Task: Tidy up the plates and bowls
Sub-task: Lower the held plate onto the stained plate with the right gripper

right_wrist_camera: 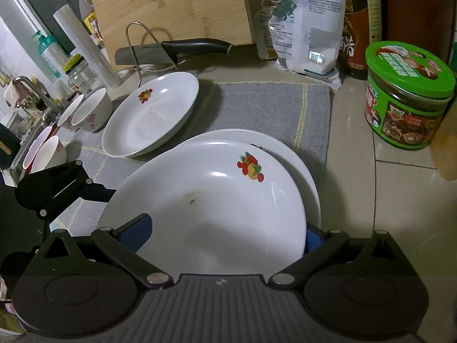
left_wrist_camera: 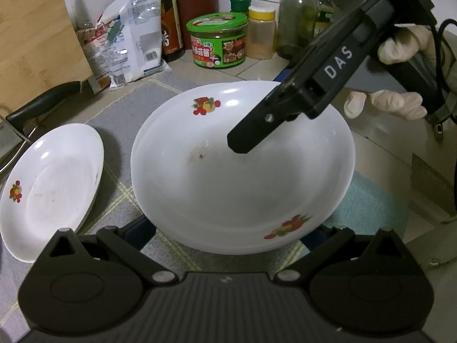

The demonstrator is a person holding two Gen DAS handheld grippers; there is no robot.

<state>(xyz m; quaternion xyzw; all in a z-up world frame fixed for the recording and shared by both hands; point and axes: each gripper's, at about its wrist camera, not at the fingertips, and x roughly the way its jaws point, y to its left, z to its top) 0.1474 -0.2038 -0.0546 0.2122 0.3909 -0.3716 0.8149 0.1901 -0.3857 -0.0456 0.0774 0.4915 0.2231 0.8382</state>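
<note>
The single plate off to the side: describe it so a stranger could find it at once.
Start at the grey mat on the tiled counter. At its far end, just before the knife and bamboo board, lies a white plate. Unlike the two stacked plates between the grippers, it sits alone, untouched, one fruit print on its rim.

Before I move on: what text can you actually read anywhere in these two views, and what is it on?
"DAS": white letters on the right gripper body, left wrist view.
Green-lidded jar: printed label, too blurred to read.
White bag: fine print, too small.
Dark sauce bottle: label characters unreadable.
Plates: fruit decal only, no words.
</note>
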